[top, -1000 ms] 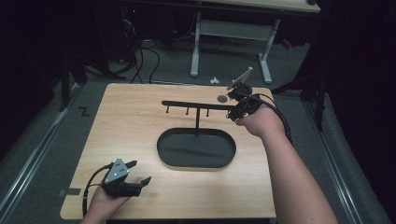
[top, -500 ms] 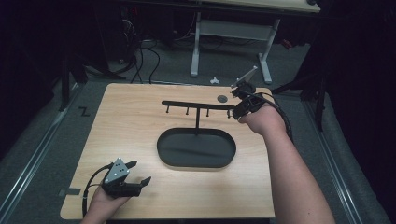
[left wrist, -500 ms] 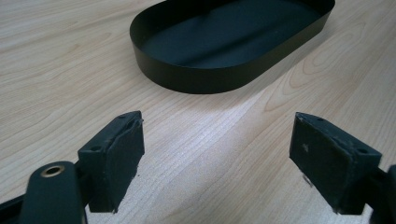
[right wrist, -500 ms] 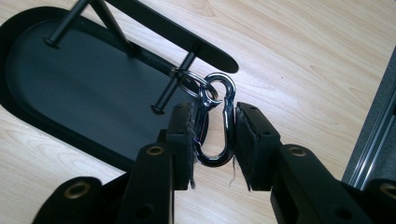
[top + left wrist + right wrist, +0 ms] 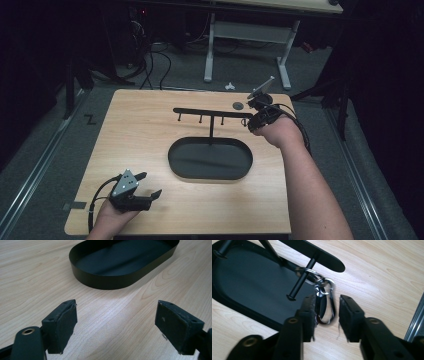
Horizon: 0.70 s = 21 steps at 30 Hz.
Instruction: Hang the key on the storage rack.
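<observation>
In the high view the keyring at the end of the black rack is too small to make out, with the right gripper and hand hiding it. In the right gripper view the tray and rack run off the top and left edges. In the left gripper view the tray's far end is cut off, and both jaws leave the bottom edge.

The left claw rests low with jaws wide apart, while the right claw has just been opening.
</observation>
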Motion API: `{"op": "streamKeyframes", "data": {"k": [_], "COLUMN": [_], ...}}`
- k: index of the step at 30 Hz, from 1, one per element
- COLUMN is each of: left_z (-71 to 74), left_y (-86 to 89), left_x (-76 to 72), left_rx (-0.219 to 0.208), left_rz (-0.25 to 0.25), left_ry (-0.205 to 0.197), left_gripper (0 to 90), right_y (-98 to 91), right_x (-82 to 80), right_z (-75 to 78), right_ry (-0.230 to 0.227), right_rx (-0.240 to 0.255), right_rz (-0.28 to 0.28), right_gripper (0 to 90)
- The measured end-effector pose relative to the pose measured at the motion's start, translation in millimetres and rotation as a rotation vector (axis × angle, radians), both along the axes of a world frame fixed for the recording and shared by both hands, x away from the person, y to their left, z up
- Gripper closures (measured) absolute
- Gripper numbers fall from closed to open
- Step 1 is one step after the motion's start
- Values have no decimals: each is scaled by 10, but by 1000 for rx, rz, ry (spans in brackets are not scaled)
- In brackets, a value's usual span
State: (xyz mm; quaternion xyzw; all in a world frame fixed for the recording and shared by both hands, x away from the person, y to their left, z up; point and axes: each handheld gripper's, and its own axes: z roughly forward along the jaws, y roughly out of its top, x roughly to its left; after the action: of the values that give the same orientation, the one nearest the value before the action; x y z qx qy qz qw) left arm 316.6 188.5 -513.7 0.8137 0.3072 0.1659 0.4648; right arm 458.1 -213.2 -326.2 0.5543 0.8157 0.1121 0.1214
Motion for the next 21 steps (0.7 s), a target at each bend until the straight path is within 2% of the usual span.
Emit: {"op": "streamKeyframes", "data": {"k": [6, 10, 17, 18, 19, 21], "left_z": [-2, 1, -3, -4, -4, -5], "left_y": [-3, 11, 18, 16, 16, 12], "left_x": [-15, -25, -34, -33, -33, -30], "left_rx": [4, 6, 6, 6, 6, 9], "left_rz": [0, 4, 9, 9, 9, 8], "left_ry": [-2, 0, 1, 1, 1, 0], "left_gripper": [183, 183, 183, 183, 183, 183], "right_y": [-39, -91, -146, -160, -160, -176], "right_x": [-69, -148, -253, -295, -295, -350], "right_z": [9, -37, -182, -258, -258, -350], "right_ry": [2, 6, 9, 5, 5, -11], "right_rx": [5, 8, 14, 14, 14, 19], "right_rz": [-12, -15, -24, -23, -23, -24], "right_gripper": [600, 580, 522, 500, 500, 474]}}
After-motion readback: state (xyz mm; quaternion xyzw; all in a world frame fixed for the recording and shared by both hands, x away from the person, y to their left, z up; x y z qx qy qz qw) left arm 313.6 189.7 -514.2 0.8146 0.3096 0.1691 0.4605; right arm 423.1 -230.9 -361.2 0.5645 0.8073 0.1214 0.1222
